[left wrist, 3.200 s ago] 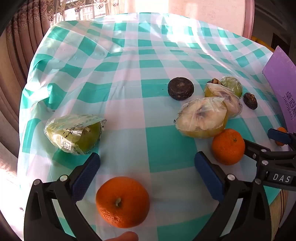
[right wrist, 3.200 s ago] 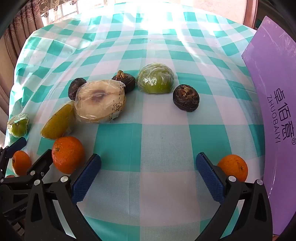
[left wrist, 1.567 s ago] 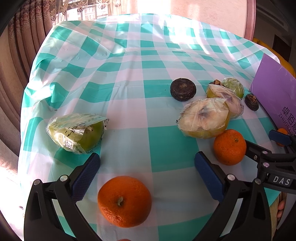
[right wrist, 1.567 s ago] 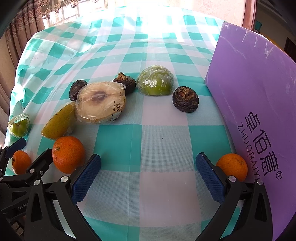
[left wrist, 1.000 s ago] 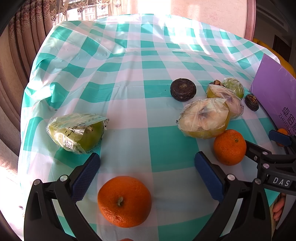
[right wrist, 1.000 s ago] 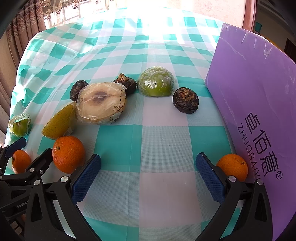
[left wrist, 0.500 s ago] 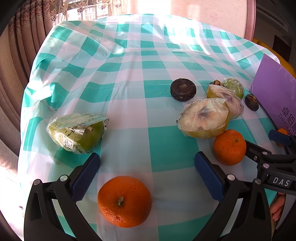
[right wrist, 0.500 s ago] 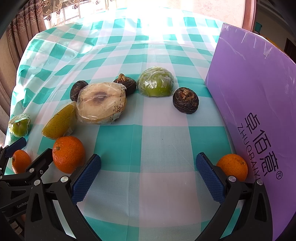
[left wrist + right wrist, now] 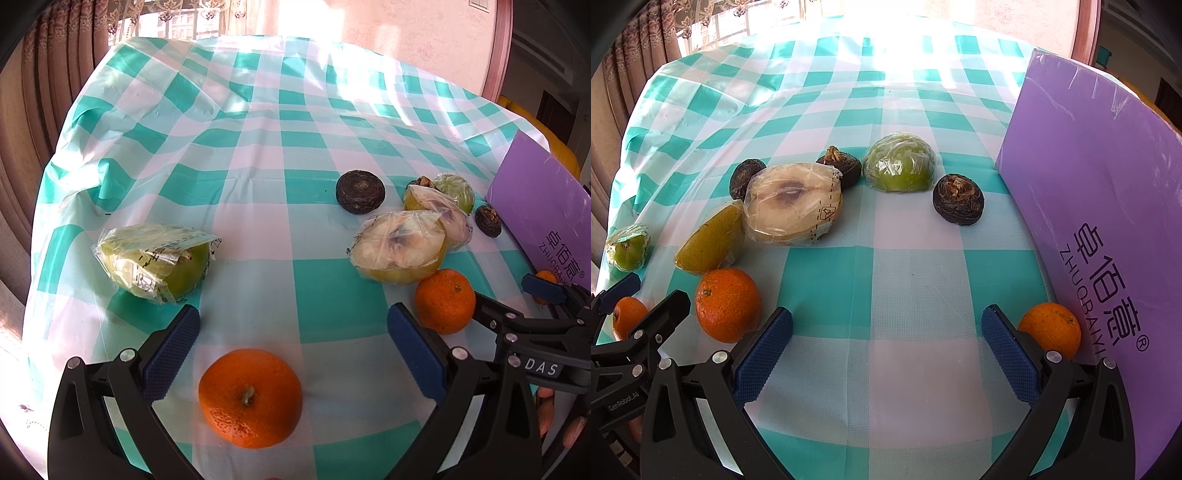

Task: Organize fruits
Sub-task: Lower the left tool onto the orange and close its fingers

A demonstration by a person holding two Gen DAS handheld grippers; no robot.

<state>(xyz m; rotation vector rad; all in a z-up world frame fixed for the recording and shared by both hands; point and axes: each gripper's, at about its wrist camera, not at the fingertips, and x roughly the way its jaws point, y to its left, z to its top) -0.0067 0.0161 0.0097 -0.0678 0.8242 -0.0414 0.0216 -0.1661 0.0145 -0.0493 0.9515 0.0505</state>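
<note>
My left gripper (image 9: 293, 339) stands open low over the checked cloth, with an orange (image 9: 250, 397) lying loose between its arms. A wrapped green fruit half (image 9: 155, 261) lies ahead to the left. A second orange (image 9: 445, 300) sits just outside the right finger. My right gripper (image 9: 886, 341) is open too, nothing between its pads. A third orange (image 9: 1051, 329) rests beside its right finger against the purple board (image 9: 1108, 206). Wrapped pear halves (image 9: 792, 205), a wrapped green half (image 9: 899, 162) and dark round fruits (image 9: 957, 199) lie in the middle.
The purple board (image 9: 543, 218) stands upright along the table's right side. The tablecloth (image 9: 258, 122) falls off the table edge at left, near brown curtains (image 9: 33, 92). A person's fingers (image 9: 546, 410) show under the right gripper. Bare cloth stretches toward the far window.
The purple board came in along the right side between 3.2 and 1.6 seconds ago. Since then both grippers and all the fruit have stayed where they were.
</note>
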